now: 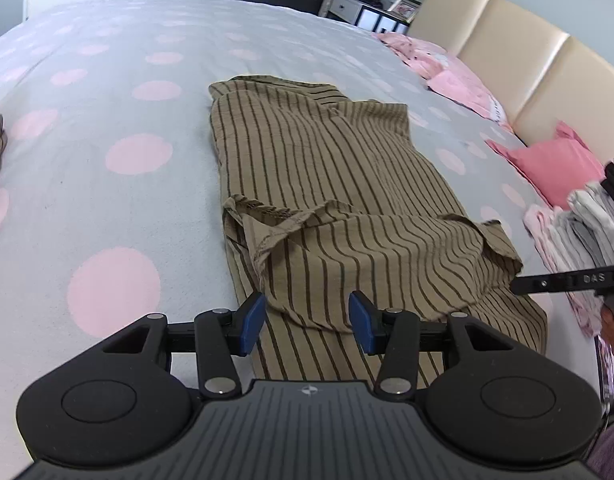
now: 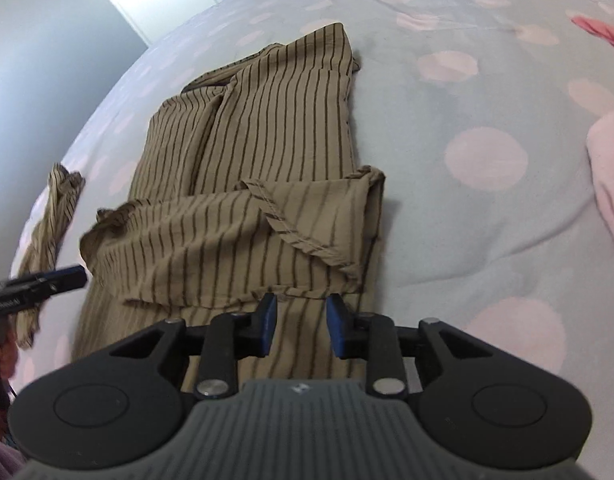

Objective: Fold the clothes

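A tan garment with dark stripes (image 1: 327, 152) (image 2: 267, 120) lies lengthwise on the bed. Its near end is folded back over the body, and that flap (image 1: 367, 248) (image 2: 211, 240) shows a stitched hem. My left gripper (image 1: 307, 320) stands open at the flap's near edge, which lies between and under the blue pads without being pinched. My right gripper (image 2: 300, 326) is open too, just short of the flap's near edge, over the striped cloth. Each gripper's finger shows at the side of the other view: the right one (image 1: 567, 280), the left one (image 2: 47, 284).
The bedspread (image 1: 107, 80) is grey with pink dots. A second striped piece (image 2: 59, 200) lies crumpled at the bed's left edge. Folded clothes are stacked at the right (image 1: 587, 224). Pink clothes (image 1: 459, 76) and a pink pillow (image 1: 555, 164) lie along the beige headboard (image 1: 527, 60).
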`<action>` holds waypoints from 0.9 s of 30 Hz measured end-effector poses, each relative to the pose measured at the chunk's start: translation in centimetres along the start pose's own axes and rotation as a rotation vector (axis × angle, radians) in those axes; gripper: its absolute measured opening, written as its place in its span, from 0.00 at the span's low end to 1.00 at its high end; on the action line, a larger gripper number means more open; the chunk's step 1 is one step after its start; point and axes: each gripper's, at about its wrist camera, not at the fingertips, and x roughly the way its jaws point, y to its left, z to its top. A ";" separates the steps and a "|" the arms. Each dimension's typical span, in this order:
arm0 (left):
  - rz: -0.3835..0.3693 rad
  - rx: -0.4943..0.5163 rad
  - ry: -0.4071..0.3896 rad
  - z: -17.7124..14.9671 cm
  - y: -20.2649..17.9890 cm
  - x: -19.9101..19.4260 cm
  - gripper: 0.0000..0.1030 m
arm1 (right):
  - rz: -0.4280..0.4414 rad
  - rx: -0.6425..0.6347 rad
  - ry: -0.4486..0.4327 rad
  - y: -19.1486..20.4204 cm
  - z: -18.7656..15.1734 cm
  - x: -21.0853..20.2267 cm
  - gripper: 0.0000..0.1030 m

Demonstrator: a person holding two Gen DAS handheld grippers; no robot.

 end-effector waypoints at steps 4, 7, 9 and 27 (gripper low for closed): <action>-0.005 -0.020 0.016 0.2 0.6 1.0 0.41 | -0.034 -0.130 -0.019 2.2 0.3 0.1 0.25; -0.004 -0.025 0.024 0.4 0.9 1.7 0.36 | -0.053 -0.320 -0.016 4.3 0.0 0.9 0.26; 0.008 -0.028 0.032 0.5 1.0 2.0 0.34 | -0.079 -0.413 -0.007 5.1 -0.4 1.8 0.26; 0.029 -0.006 0.073 1.5 0.9 0.9 0.00 | -0.116 -0.708 0.027 7.0 -1.4 1.7 0.00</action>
